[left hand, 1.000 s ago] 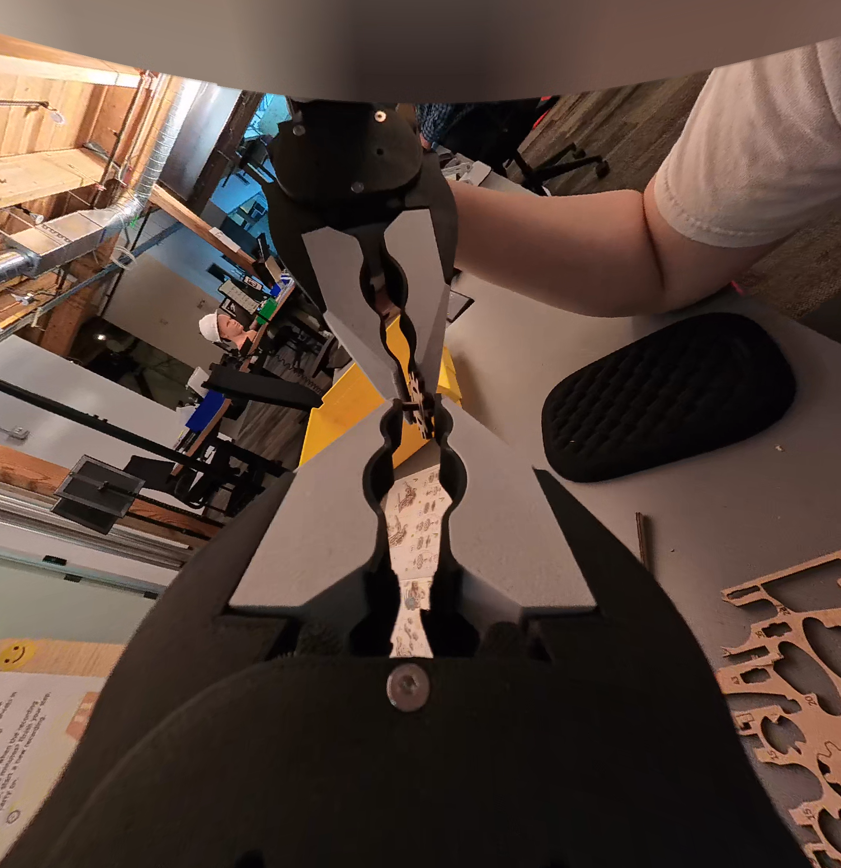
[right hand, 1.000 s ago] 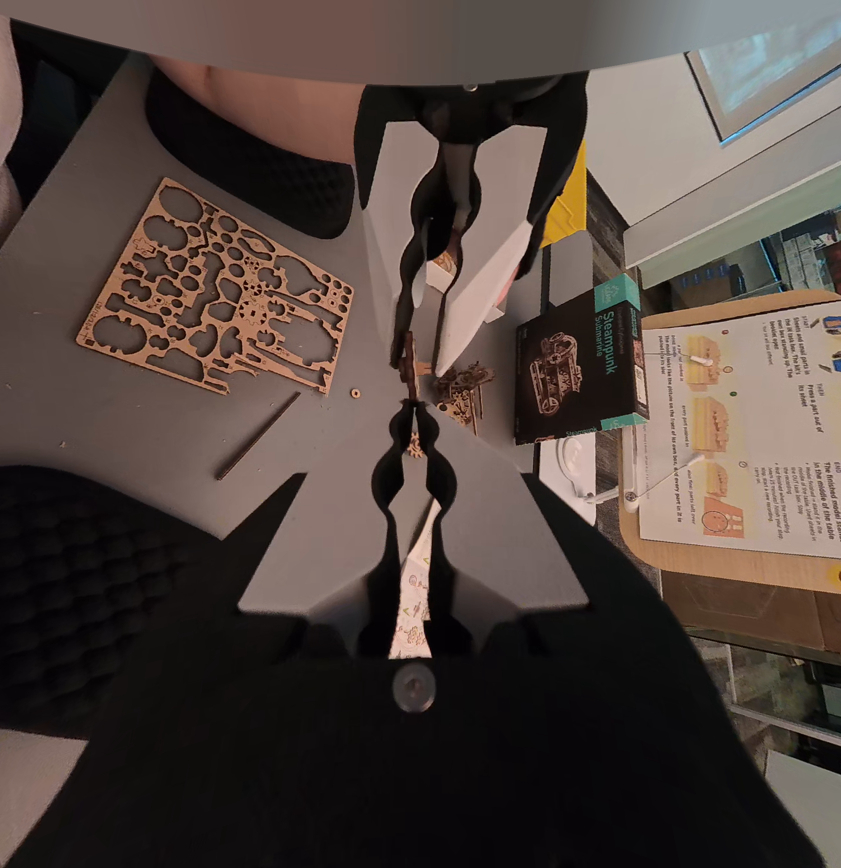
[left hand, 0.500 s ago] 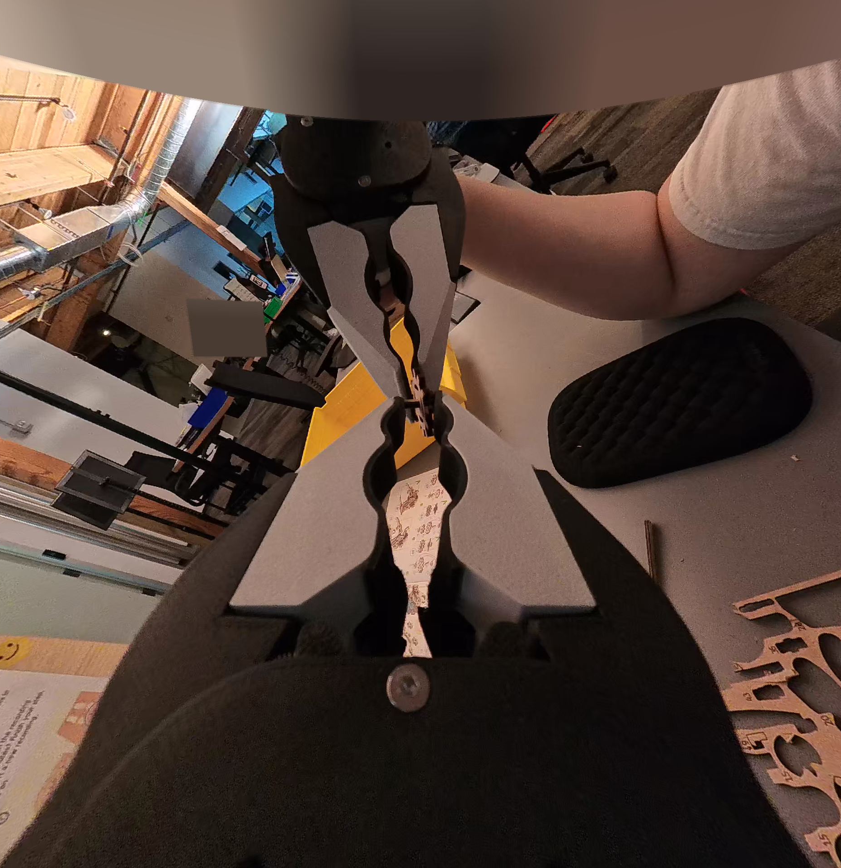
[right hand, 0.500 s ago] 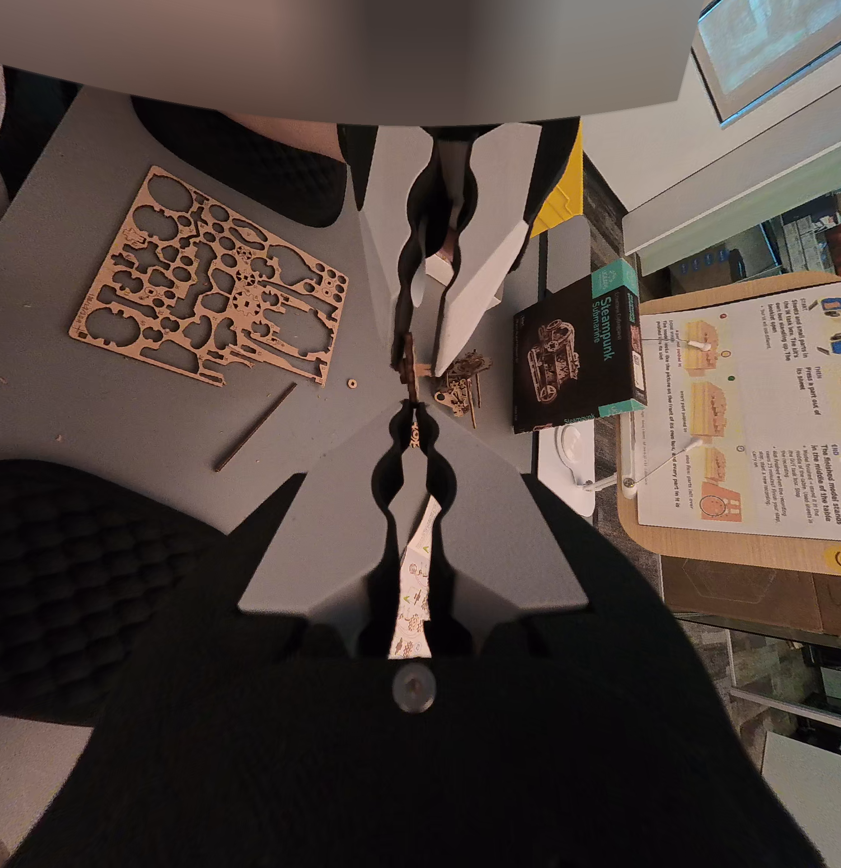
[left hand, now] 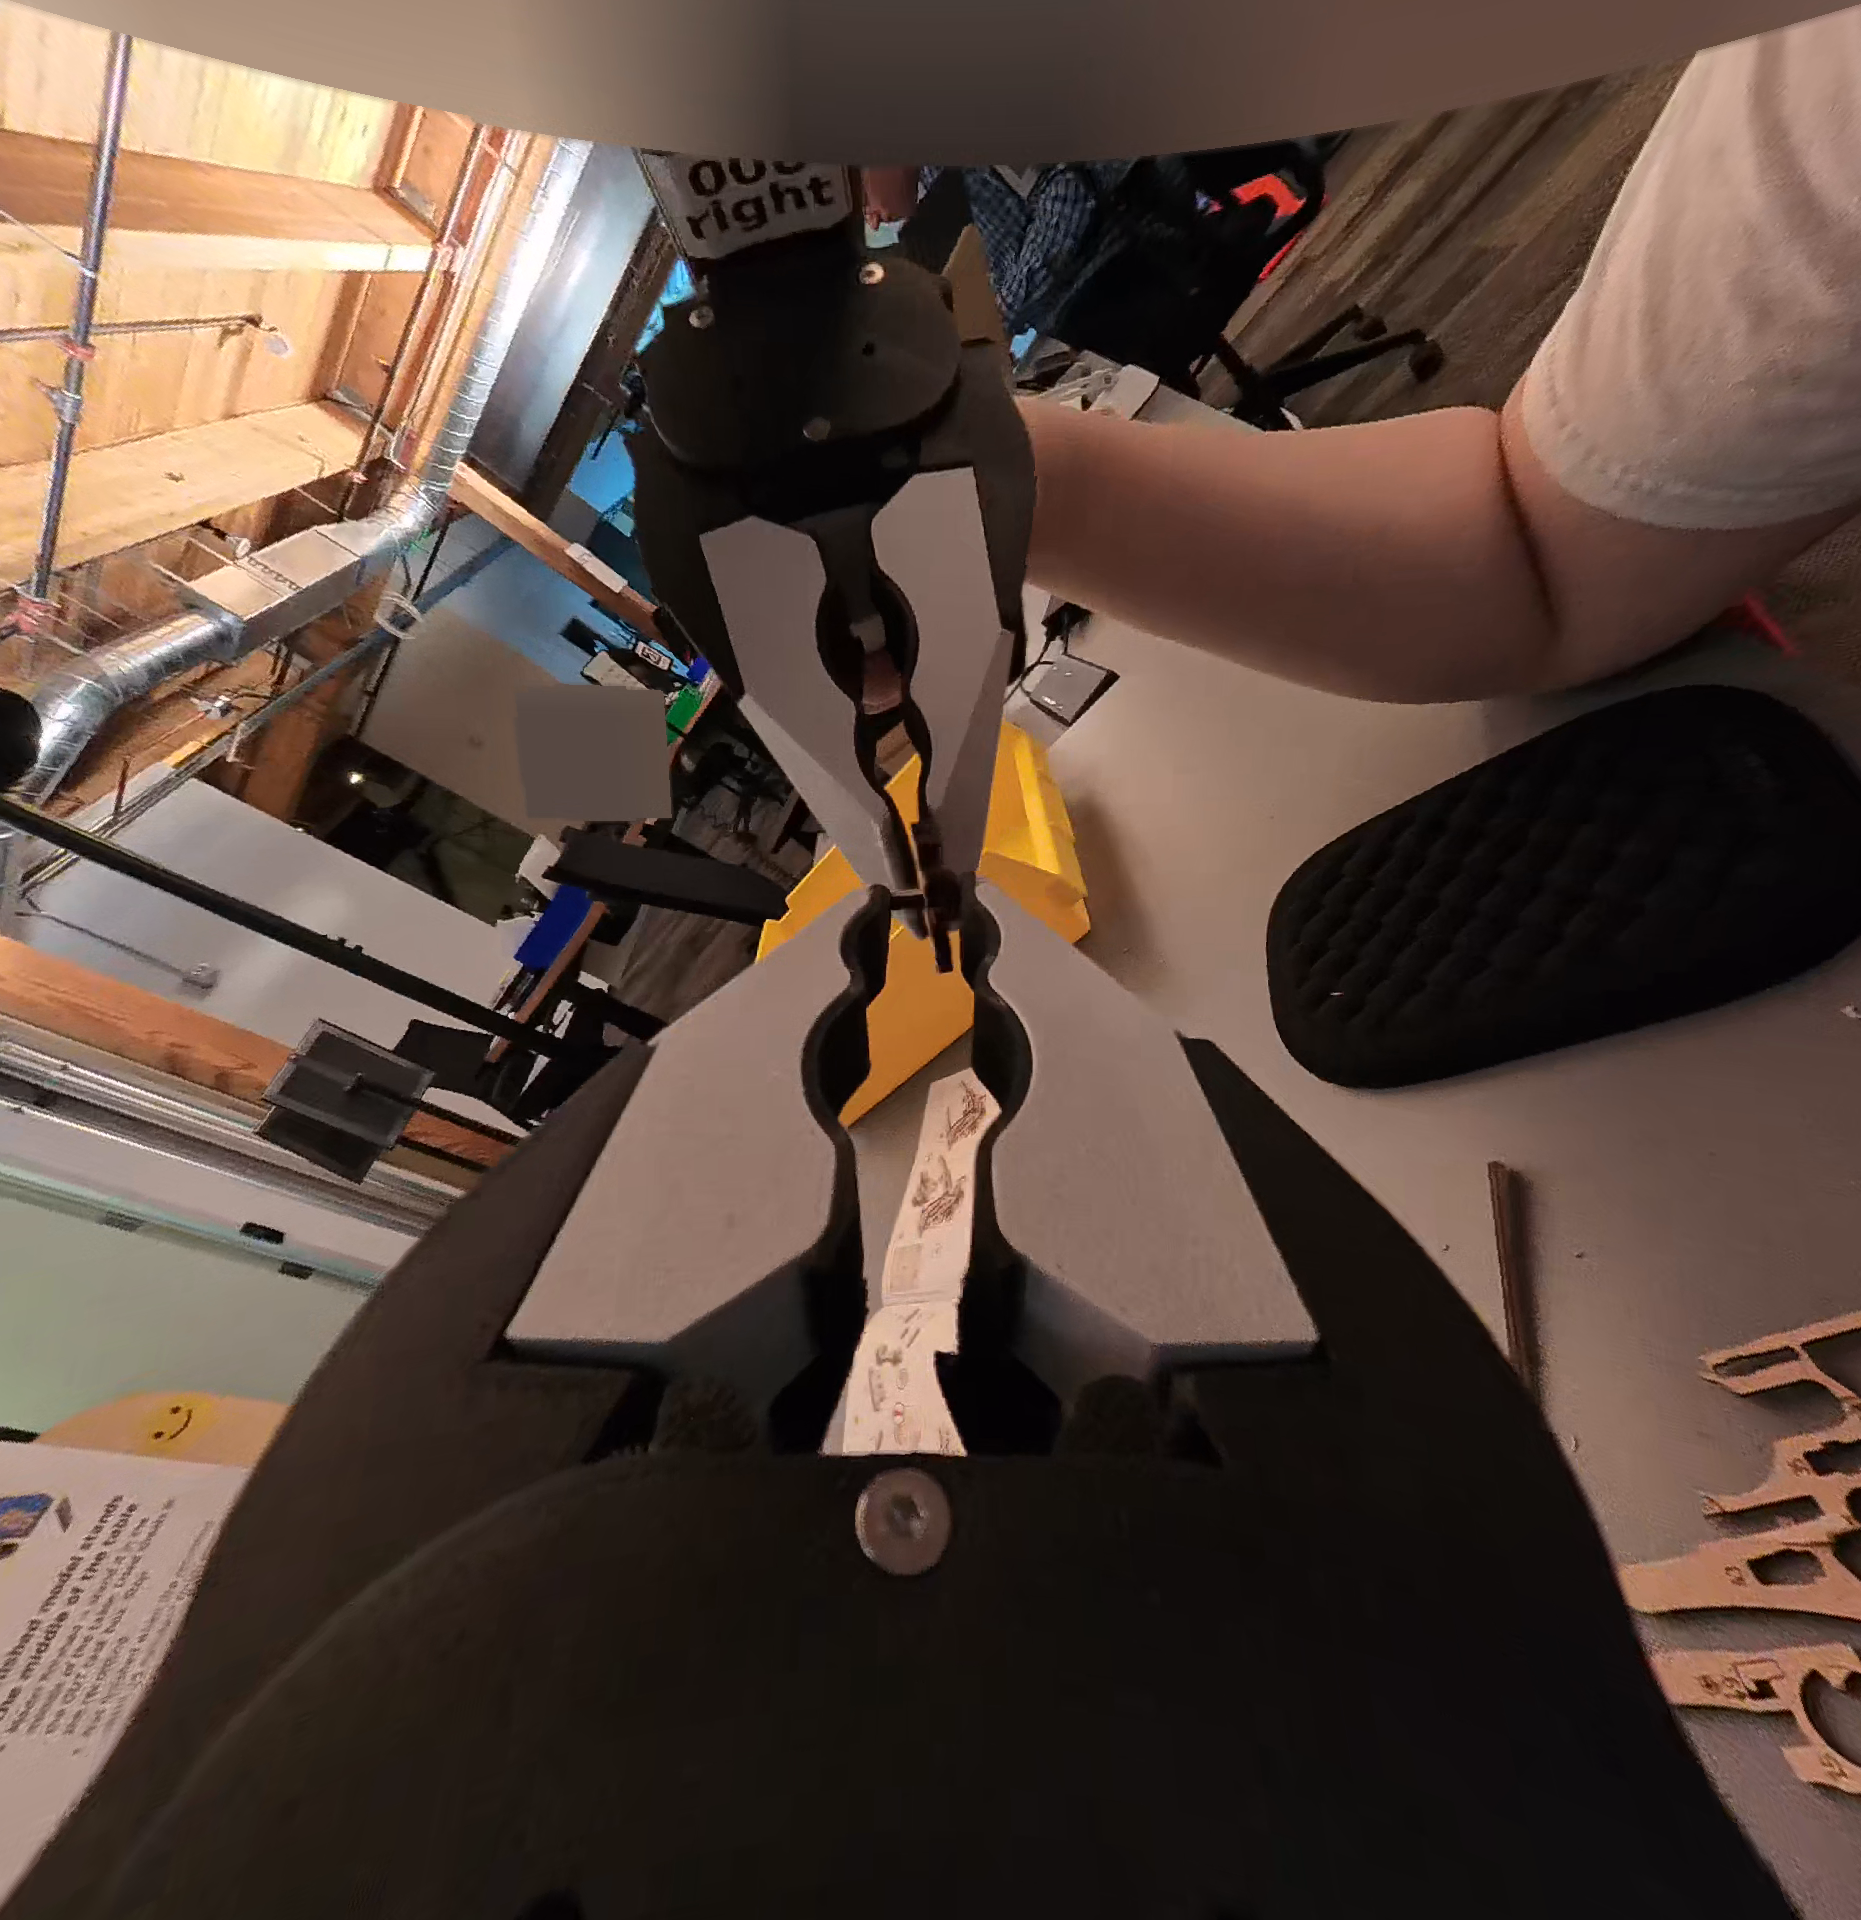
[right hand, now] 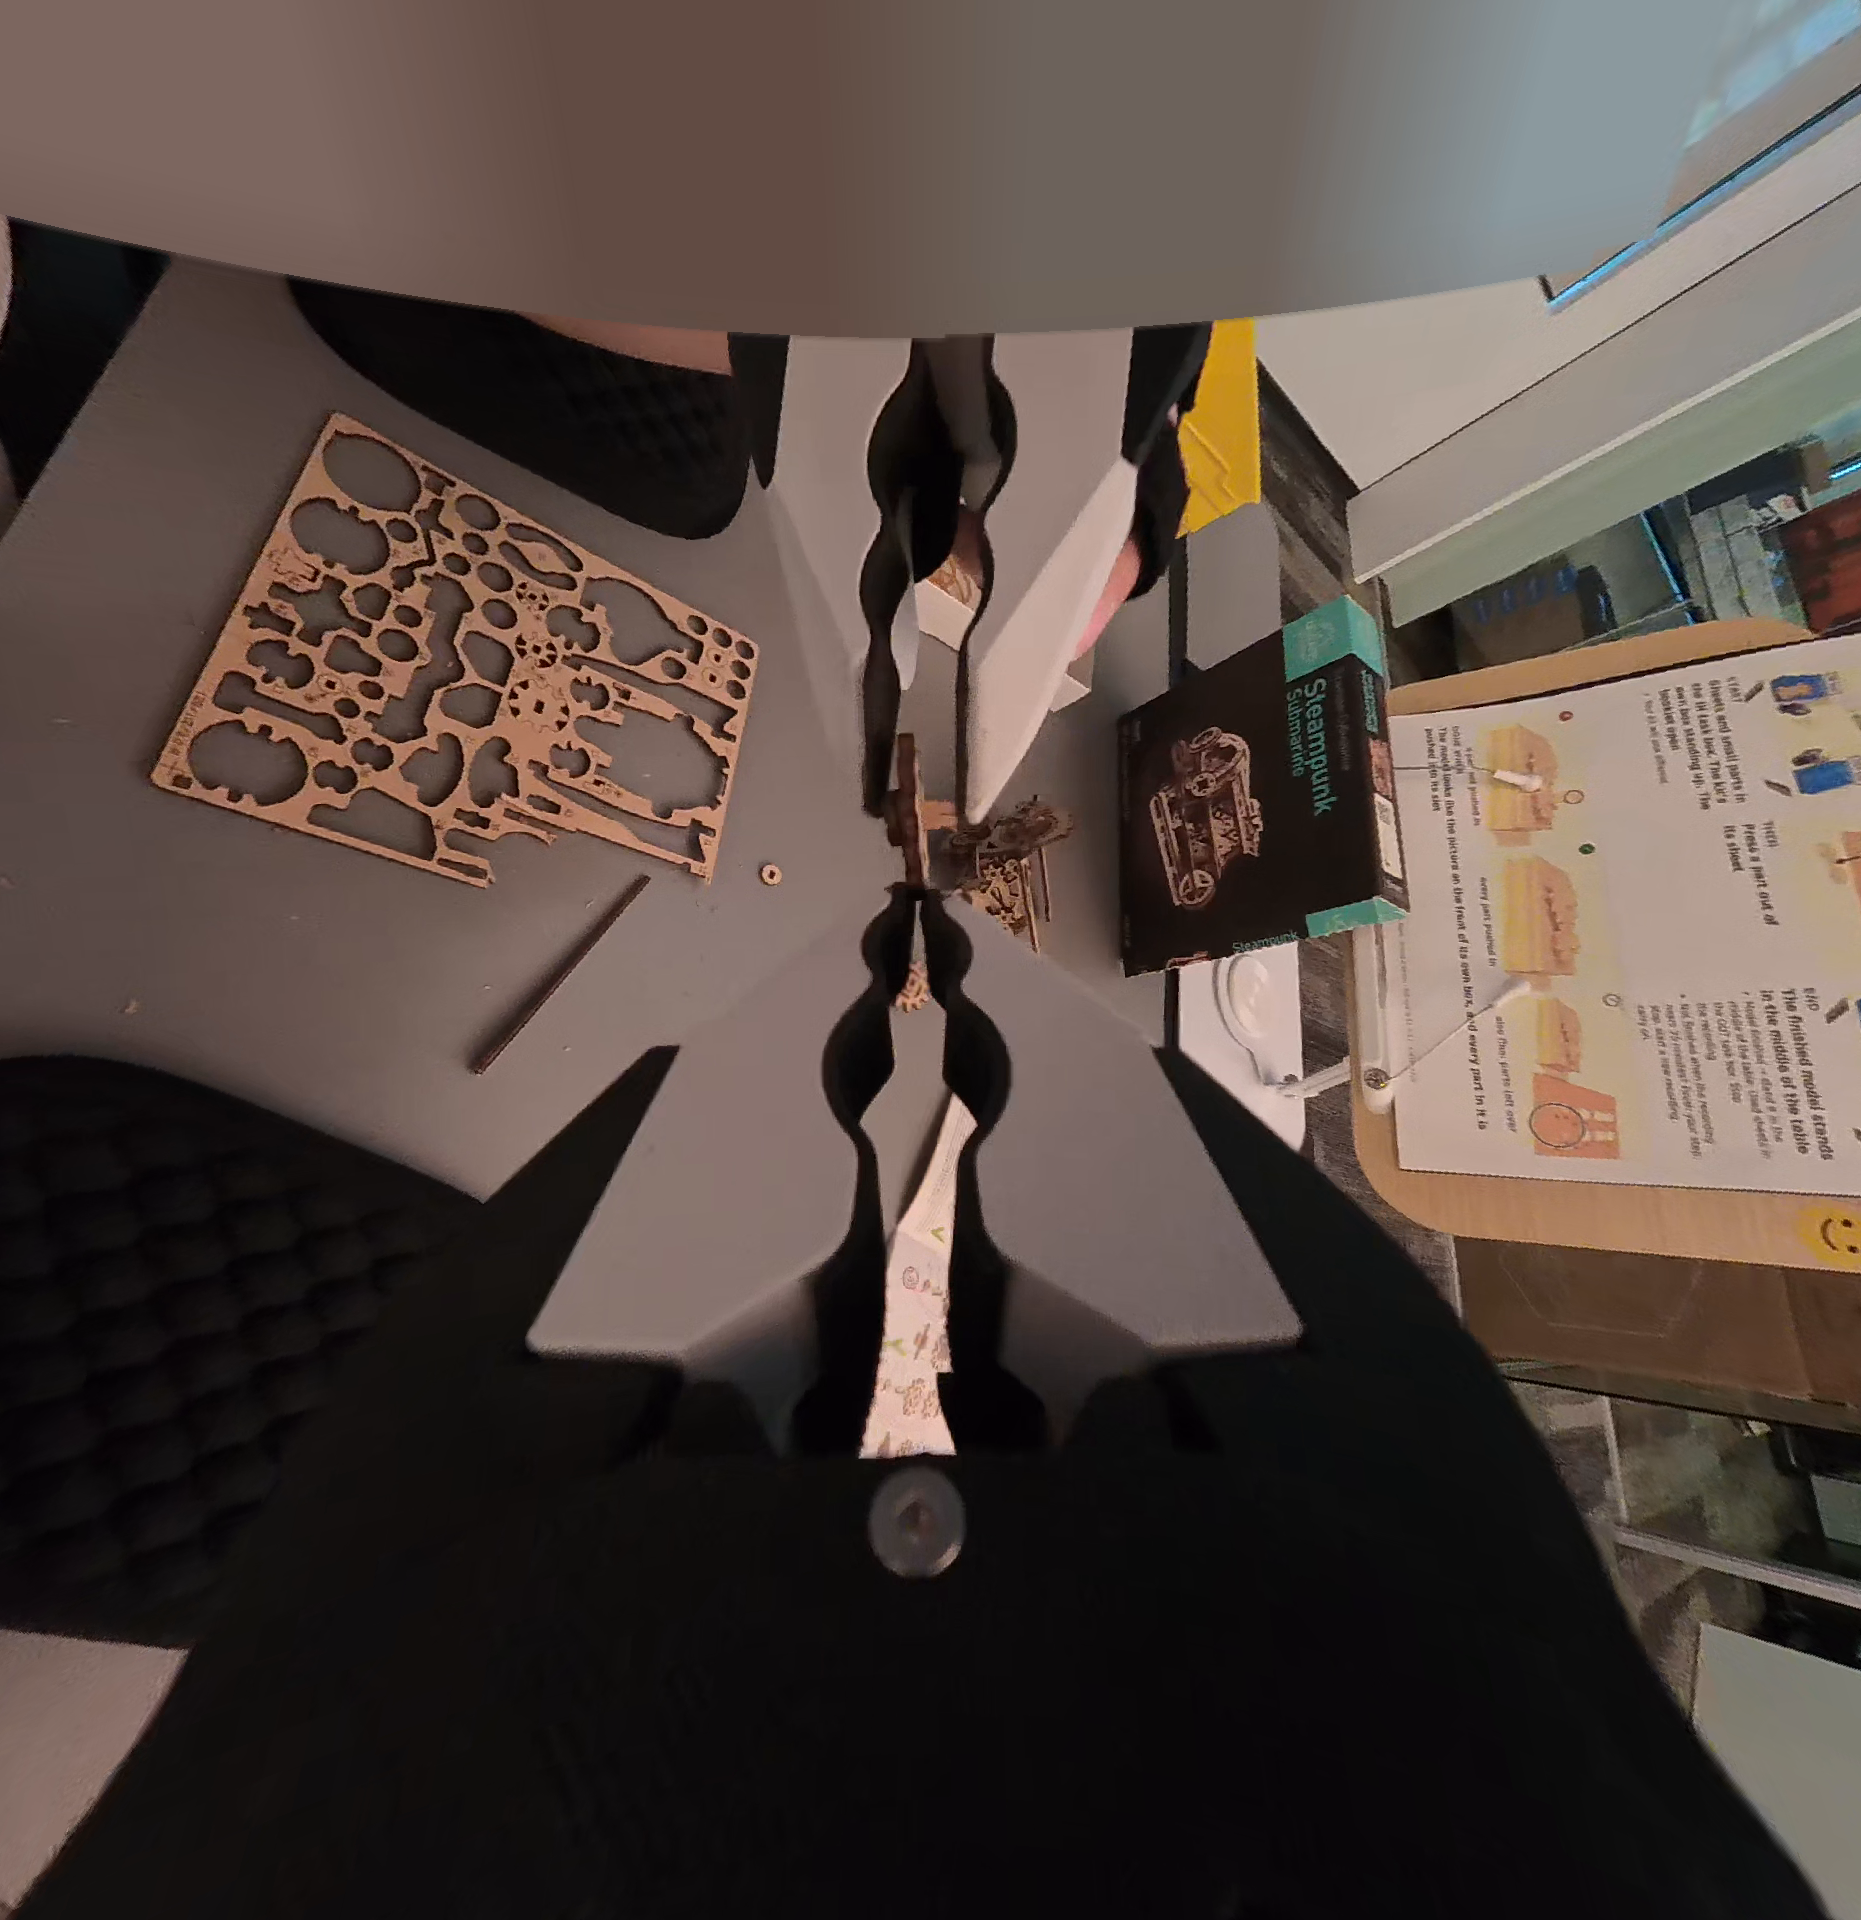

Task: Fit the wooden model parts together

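My left gripper is shut on a thin brown wooden part. My right gripper is shut on a small gear-like wooden part. The two grippers meet tip to tip above the grey table. In the right wrist view the left gripper comes from above with its wooden part sticking out against my right tips. In the left wrist view the right gripper comes from above. A partly built wooden model lies on the table beneath.
A punched-out wooden sheet lies on the table, with a thin stick and a small ring nearby. A black kit box, an instruction sheet, black pads and a yellow bin surround the work spot. Both grippers' tips are close together, under 4 cm apart.
The grippers stay tip to tip with their parts. The right gripper has drawn back and tilted a little. Both views have shifted slightly over the table.
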A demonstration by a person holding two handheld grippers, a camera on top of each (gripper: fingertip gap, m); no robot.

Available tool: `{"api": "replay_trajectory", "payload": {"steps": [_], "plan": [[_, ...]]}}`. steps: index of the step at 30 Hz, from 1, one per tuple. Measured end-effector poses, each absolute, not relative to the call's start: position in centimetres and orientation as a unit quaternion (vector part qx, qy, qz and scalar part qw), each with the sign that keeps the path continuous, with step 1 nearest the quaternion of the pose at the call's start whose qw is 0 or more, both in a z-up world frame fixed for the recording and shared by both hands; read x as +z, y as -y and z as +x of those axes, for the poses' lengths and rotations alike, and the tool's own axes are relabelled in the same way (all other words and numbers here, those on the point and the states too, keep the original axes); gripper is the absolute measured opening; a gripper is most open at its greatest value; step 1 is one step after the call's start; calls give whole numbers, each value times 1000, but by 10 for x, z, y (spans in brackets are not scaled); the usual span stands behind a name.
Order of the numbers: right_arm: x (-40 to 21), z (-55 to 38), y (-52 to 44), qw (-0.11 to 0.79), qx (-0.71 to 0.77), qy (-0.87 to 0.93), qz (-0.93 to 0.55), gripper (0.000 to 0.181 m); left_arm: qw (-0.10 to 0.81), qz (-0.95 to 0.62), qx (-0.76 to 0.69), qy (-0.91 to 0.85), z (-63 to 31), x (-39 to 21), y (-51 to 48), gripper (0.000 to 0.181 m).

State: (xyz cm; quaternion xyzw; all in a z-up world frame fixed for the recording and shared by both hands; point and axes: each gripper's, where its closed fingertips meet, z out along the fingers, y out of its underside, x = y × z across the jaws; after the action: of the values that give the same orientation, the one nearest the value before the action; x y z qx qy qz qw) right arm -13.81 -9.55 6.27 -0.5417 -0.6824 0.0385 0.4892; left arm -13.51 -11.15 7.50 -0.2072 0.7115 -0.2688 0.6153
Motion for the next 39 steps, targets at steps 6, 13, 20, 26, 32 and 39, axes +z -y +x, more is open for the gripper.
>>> {"api": "replay_trajectory", "payload": {"steps": [6, 13, 20, 26, 32, 39], "plan": [[63, -141, 99, 489, 39, 685, -539, 0, 620, -203, -258, -713, -134, 73, 110, 10], [59, -141, 100, 480, 33, 692, -538, 0, 632, -185, -236, -714, -133, 72, 112, 11], [57, -139, 99, 475, 10, 696, -538, 0, 628, -184, -231, -720, -133, 68, 112, 11], [58, -140, 97, 481, -5, 697, -532, 0, 624, -188, -245, -718, -134, 71, 113, 11], [58, -139, 94, 484, -8, 693, -534, 0, 593, -233, -287, -715, -133, 73, 109, 10], [76, -142, 90, 511, 105, 640, -564, 12, 528, -336, -406, -666, -132, 85, 95, 10]]}}
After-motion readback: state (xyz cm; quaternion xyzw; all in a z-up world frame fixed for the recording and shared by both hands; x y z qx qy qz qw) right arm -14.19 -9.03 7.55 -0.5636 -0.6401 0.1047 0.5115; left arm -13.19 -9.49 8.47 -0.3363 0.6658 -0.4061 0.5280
